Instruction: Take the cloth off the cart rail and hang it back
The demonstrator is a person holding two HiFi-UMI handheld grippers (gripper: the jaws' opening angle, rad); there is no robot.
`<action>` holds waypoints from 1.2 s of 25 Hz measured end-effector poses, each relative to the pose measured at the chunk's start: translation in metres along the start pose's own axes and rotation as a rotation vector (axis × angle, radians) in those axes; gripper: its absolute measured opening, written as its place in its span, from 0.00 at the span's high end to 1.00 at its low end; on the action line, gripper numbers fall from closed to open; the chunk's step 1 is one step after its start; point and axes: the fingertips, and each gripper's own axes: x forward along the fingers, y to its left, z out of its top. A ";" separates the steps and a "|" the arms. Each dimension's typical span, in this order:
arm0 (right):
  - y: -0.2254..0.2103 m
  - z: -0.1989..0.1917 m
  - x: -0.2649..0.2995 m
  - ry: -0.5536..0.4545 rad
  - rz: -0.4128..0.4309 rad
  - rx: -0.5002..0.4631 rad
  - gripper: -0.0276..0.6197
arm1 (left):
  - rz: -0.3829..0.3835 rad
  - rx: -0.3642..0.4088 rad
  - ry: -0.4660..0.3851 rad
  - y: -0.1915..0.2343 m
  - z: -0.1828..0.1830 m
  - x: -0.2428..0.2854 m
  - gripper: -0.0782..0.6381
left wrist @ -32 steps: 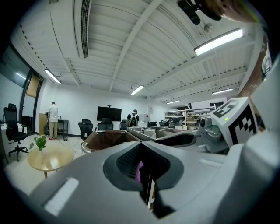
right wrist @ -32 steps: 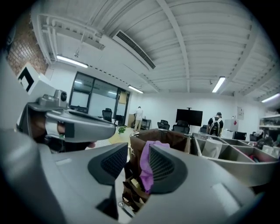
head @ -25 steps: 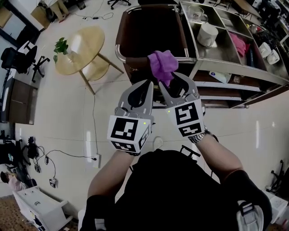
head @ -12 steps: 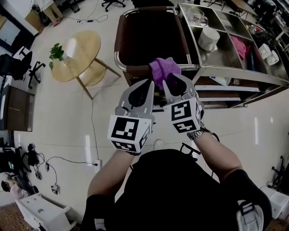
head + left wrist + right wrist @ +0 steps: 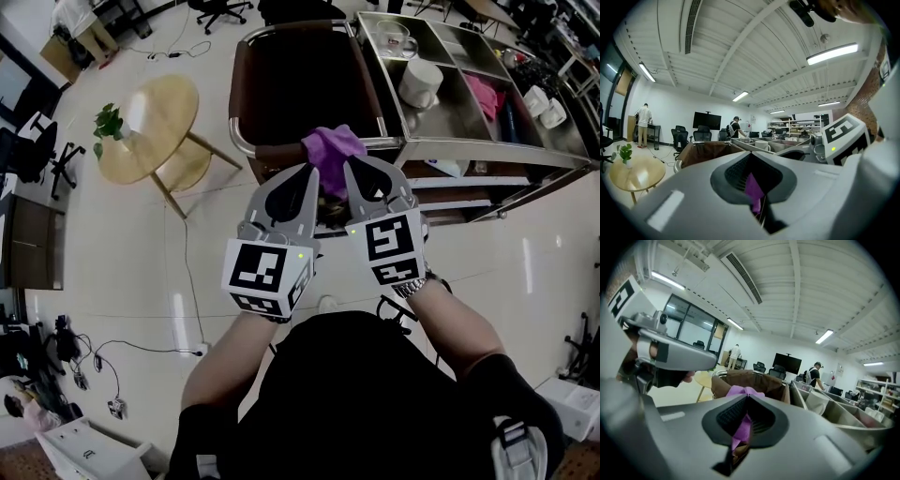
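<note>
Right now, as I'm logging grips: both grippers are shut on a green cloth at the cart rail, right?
The colour is wrong: the cloth is purple, not green, as the head view shows. The rest holds: the left gripper and the right gripper, its jaws just closed, are both shut on it at the cart rail.
</note>
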 end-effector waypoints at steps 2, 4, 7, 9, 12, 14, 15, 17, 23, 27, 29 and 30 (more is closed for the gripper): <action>-0.002 0.016 -0.009 -0.026 -0.005 0.004 0.95 | -0.009 -0.001 -0.013 -0.002 0.008 -0.001 0.91; -0.004 0.034 -0.019 -0.055 -0.010 0.009 0.95 | -0.018 -0.002 -0.025 -0.005 0.016 -0.002 0.91; -0.010 0.053 -0.036 -0.099 -0.019 0.016 0.95 | -0.029 0.002 -0.034 -0.013 0.022 -0.002 0.91; -0.011 0.061 -0.048 -0.128 -0.026 0.018 0.95 | -0.037 0.006 -0.041 -0.020 0.022 -0.004 0.91; -0.010 0.076 -0.071 -0.166 -0.033 0.018 0.95 | -0.042 0.011 -0.053 -0.031 0.028 -0.013 0.91; -0.011 0.087 -0.086 -0.194 -0.033 0.019 0.95 | -0.039 0.015 -0.058 -0.038 0.034 -0.018 0.91; -0.012 0.092 -0.094 -0.209 -0.030 0.020 0.95 | -0.034 0.018 -0.060 -0.042 0.036 -0.019 0.91; -0.015 0.100 -0.110 -0.242 -0.021 0.020 0.95 | -0.018 0.023 -0.064 -0.051 0.040 -0.023 0.91; -0.022 0.097 -0.170 -0.262 0.016 0.043 0.95 | 0.031 0.050 -0.076 -0.099 0.044 -0.038 0.91; -0.019 0.074 -0.209 -0.177 0.052 0.075 0.95 | 0.067 0.064 -0.082 -0.132 0.040 -0.051 0.91; -0.017 0.067 -0.226 -0.160 0.071 0.083 0.95 | 0.082 0.070 -0.078 -0.149 0.038 -0.059 0.91; -0.016 0.064 -0.233 -0.163 0.081 0.085 0.95 | 0.089 0.073 -0.076 -0.157 0.036 -0.062 0.91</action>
